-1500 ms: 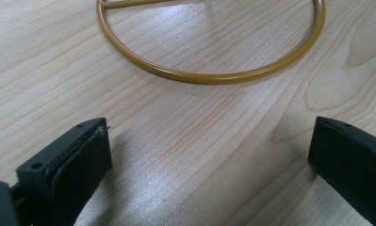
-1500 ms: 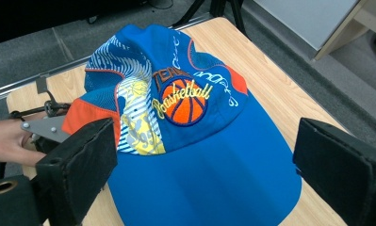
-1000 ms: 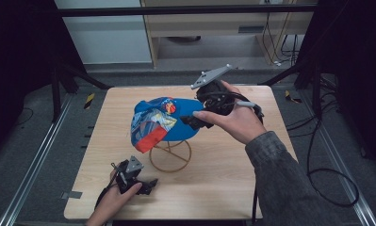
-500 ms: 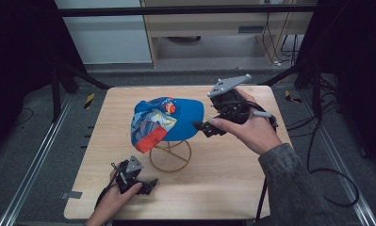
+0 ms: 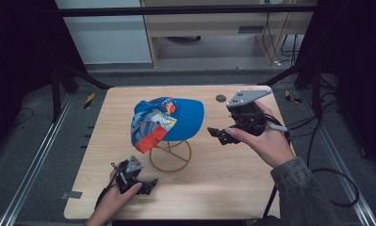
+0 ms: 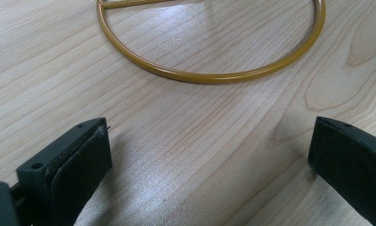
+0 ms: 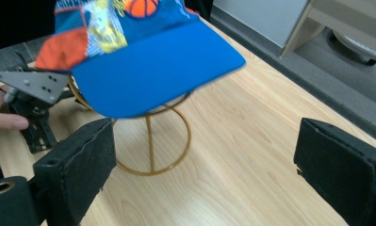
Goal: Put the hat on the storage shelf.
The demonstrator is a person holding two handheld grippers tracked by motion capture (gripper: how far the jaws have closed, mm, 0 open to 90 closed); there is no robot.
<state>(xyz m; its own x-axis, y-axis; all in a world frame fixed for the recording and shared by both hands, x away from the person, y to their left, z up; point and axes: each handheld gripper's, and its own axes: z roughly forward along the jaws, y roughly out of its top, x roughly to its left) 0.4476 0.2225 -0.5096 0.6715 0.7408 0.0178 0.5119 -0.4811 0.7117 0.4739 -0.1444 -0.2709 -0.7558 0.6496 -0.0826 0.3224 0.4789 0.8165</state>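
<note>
A blue cap (image 5: 169, 118) with a colourful printed crown and an orange patch rests on a gold wire stand (image 5: 170, 155) in the middle of the wooden table (image 5: 232, 183). In the right gripper view the cap's blue brim (image 7: 152, 70) juts toward me above the stand's ring (image 7: 152, 150). My right gripper (image 5: 219, 135) is held above the table just right of the brim, open and empty. My left gripper (image 5: 150, 184) lies low on the table near the front edge, open and empty, facing the stand's ring (image 6: 209, 61).
A small dark round mark (image 5: 220, 98) lies on the table's far right. Black frame legs (image 5: 77, 77) and cables (image 5: 327, 179) flank the table. A cabinet (image 5: 214, 28) stands beyond the far edge.
My right gripper has let go of the cap's brim and drawn back to the right, its jaws open. The cap stays on the stand. The left gripper has not moved.
</note>
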